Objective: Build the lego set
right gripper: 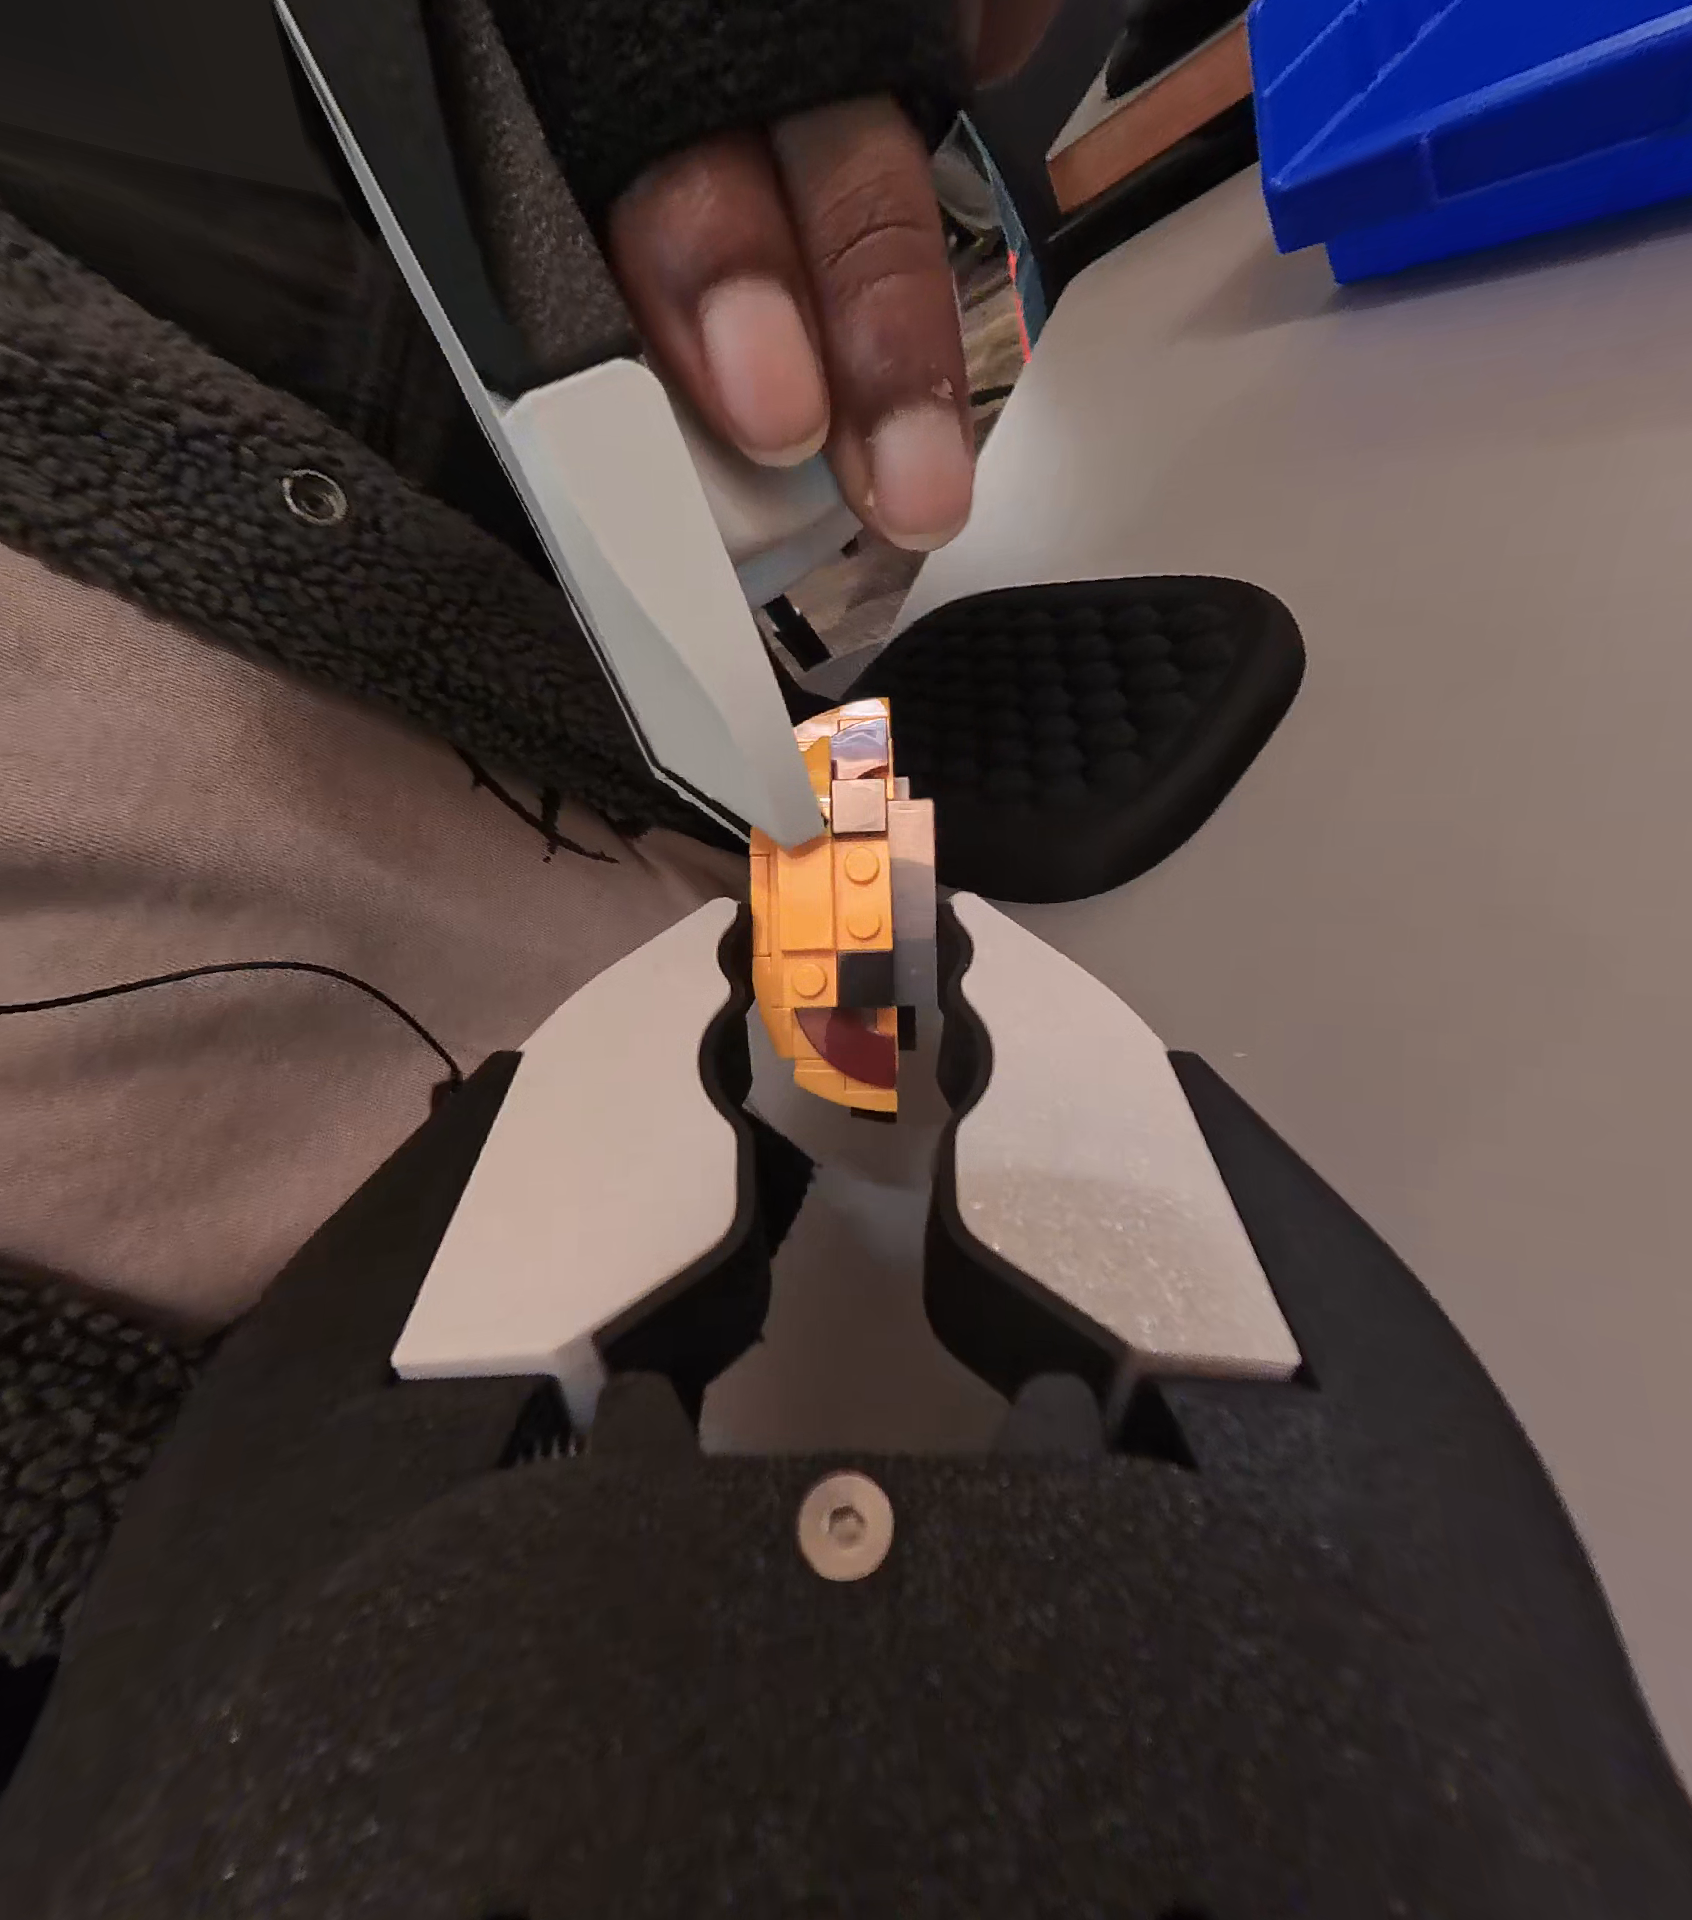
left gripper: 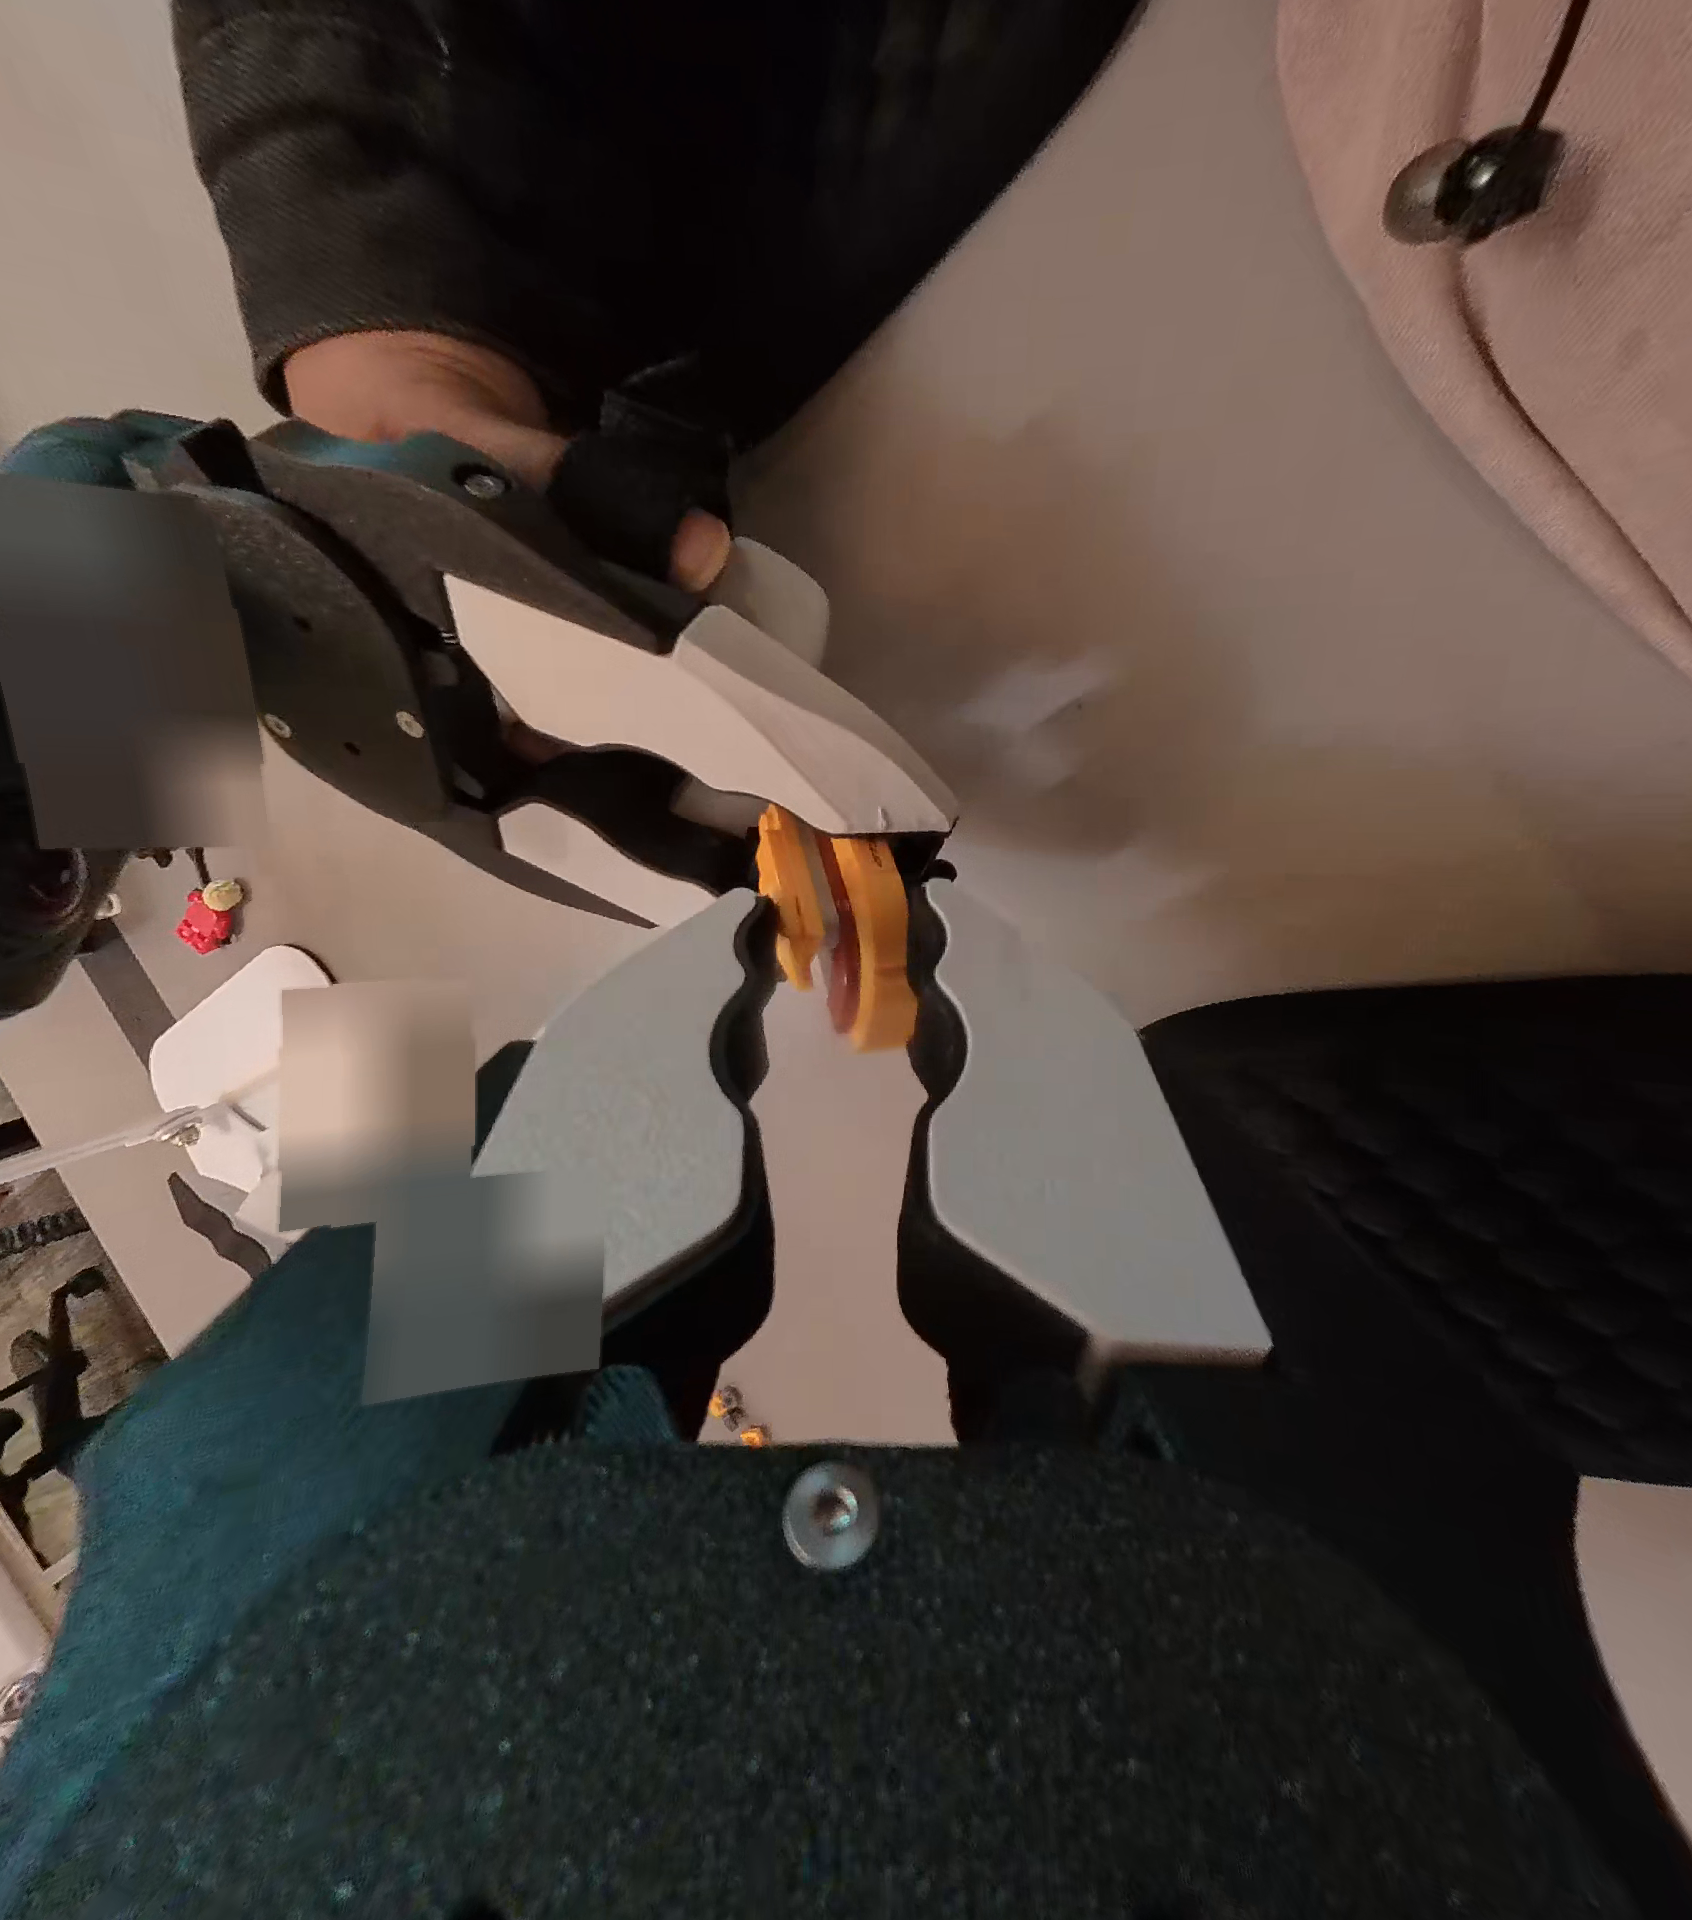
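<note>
A small lego assembly (left gripper: 863, 966) of orange bricks with dark red and grey parts is held in the air between both grippers. My left gripper (left gripper: 842, 914) is shut on it from below in the left wrist view. The right gripper (left gripper: 821, 831) reaches in from the left and clamps its upper end. In the right wrist view the assembly (right gripper: 821, 914) stands upright between the jaws of my right gripper (right gripper: 844, 925), which is shut on it. A fingertip (right gripper: 790, 821) of the left gripper comes down from above onto the assembly's top left.
A grey table (right gripper: 1444, 935) lies below. A black textured pad (right gripper: 1081, 727) sits just behind the assembly. A blue bin (right gripper: 1548, 125) stands at the far right. A small red lego figure (left gripper: 208, 914) and loose orange pieces (left gripper: 738, 1418) lie on the table. The person's jacket (right gripper: 146, 831) is close on the left. Only a small space, under 4 cm, lies between the two pairs of fingers.
</note>
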